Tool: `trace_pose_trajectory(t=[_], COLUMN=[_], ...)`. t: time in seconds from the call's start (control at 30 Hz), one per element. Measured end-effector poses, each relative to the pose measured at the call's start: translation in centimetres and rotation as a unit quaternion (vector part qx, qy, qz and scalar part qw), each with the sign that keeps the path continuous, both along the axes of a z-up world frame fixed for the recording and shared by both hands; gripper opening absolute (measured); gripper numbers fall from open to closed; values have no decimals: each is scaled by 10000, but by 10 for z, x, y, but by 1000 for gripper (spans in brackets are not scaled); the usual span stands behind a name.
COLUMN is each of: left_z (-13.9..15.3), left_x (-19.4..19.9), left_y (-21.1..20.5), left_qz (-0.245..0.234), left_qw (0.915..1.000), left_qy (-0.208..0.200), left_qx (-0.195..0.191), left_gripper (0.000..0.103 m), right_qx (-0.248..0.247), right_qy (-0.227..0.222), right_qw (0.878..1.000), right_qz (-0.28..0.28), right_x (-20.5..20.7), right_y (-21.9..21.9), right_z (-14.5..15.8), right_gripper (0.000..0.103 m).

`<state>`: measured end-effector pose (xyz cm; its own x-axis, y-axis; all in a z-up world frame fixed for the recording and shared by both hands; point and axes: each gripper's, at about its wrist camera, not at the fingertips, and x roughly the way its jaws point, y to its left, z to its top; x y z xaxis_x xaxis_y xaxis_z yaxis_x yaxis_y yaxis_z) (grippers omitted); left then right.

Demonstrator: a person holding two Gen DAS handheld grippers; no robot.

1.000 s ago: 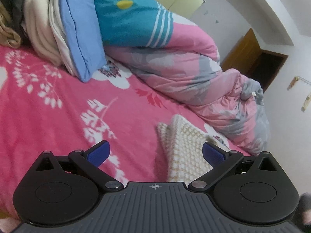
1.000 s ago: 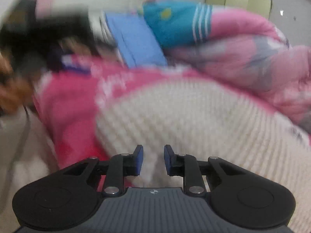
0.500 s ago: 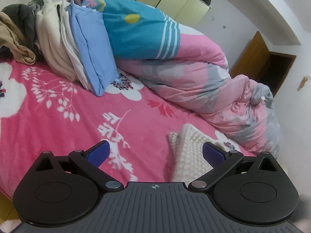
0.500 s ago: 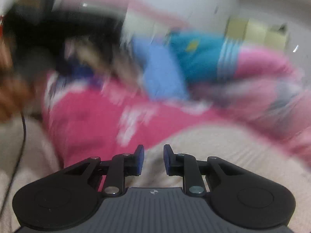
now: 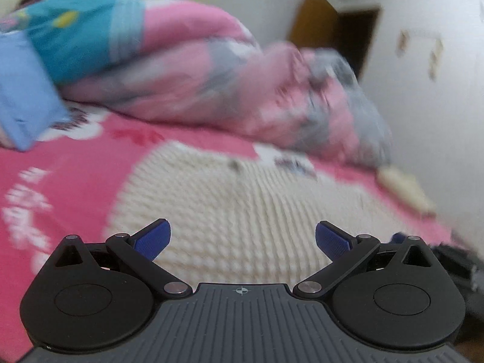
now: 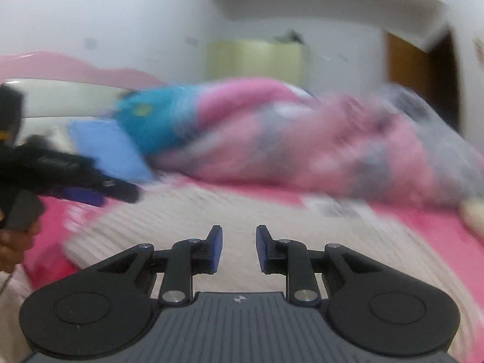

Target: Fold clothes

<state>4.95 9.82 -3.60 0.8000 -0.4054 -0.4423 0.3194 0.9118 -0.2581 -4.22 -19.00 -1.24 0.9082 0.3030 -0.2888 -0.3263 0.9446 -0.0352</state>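
A cream knitted garment lies on the pink floral bedsheet; it also shows in the right wrist view. My left gripper is wide open and empty, just above the garment's near part. It also shows in the right wrist view at the garment's left edge. My right gripper has its jaws a small gap apart with nothing between them, over the garment. Both views are blurred by motion.
A bunched pink and grey duvet lies along the far side of the bed. A blue pillow lies at the left. A brown door and white wall stand at the right. A pale cabinet stands behind.
My left gripper has swung right and come in close over the cream garment. My right gripper has lifted and turned right; its jaws have opened slightly.
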Motion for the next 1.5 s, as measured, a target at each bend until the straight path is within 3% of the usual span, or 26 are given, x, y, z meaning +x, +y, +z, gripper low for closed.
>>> trace_pose_trajectory(t=[0.07, 0.13, 0.2, 0.27, 0.37, 0.43, 0.5, 0.6, 0.7, 0.77, 0.83, 0.87, 0.93, 1.03, 1.07, 1.13, 1.2, 1.23, 1.3, 1.4, 1.5], left_z=[-28, -35, -29, -16, -2, -6, -25, -25, -15, -19, -29, -27, -17, -6, -9, -19, -18, -10, 6, 18, 12], left_x=[7, -2, -6, -11, -22, -19, -5, -2, -6, 2, 12, 11, 8, -1, 2, 17, 22, 19, 15, 17, 29], left_y=[-19, -35, -42, -41, -37, -43, -53, -53, -42, -32, -26, -28, -32, -20, -14, -4, 1, 1, 0, -9, -27], left_qz=[42, 59, 61, 25, -108, -194, -145, -64, -26, 63, 127, 121, 77, -65, 1, 183, 160, 144, 112, 20, -39], left_qw=[9979, 9913, 9875, 9890, 9923, 9926, 9905, 9915, 9942, 9950, 9955, 9953, 9949, 9979, 9986, 9992, 9997, 9998, 9999, 9995, 9997], left_qy=[75, -295, -361, -317, -589, -530, -108, -19, -201, -89, 74, 38, 27, -297, -235, 110, 125, 52, -93, -306, -235], left_qx=[649, 1281, 1532, 1446, 1088, 1077, 1363, 1302, 1060, 989, 940, 957, 1010, 566, 482, 336, 143, 94, -3, -61, 29], left_gripper=[103, 103, 103, 103, 103, 103, 103, 103, 103, 103, 103, 103, 103, 103, 103, 103, 103, 103, 103, 103, 103], right_qx=[66, 148, -247, -286, -160, -148, -115, -529, -770, -360, 22, 305, 274, 228, 211, 171, 776, 1052, 699, 821, 589], right_qy=[344, 436, 550, 434, 76, 367, 700, 596, 405, 666, 1324, 1265, 1133, 935, 885, 1307, 1495, 1573, 1117, 495, 172], right_qw=[9992, 9988, 9980, 9984, 9986, 9956, 9933, 9922, 9900, 9876, 9786, 9801, 9811, 9823, 9824, 9741, 9675, 9631, 9683, 9801, 9923], right_qz=[-180, -163, -170, -219, -499, -849, -907, -956, -1114, -1374, -1575, -1500, -1543, -1608, -1633, -1836, -1884, -1912, -2124, -1740, -1077], right_x=[5, 8, 10, 3, -12, -6, 6, 3, -4, -2, 15, 15, 12, 8, 7, 26, 31, 32, 22, 13, 23], right_y=[-17, -25, -18, -21, -35, -54, -69, -68, -77, -105, -134, -143, -143, -143, -144, -158, -174, -181, -173, -154, -113], right_z=[-27, -50, -35, -19, -2, -12, -43, -24, -1, 3, -23, -30, -18, 0, 5, -21, -19, -17, 7, 39, 42], right_gripper=[29, 30, 31, 32, 37, 42, 44, 44, 44, 44, 45, 45, 43, 43, 43, 48, 51, 47, 47, 47, 47])
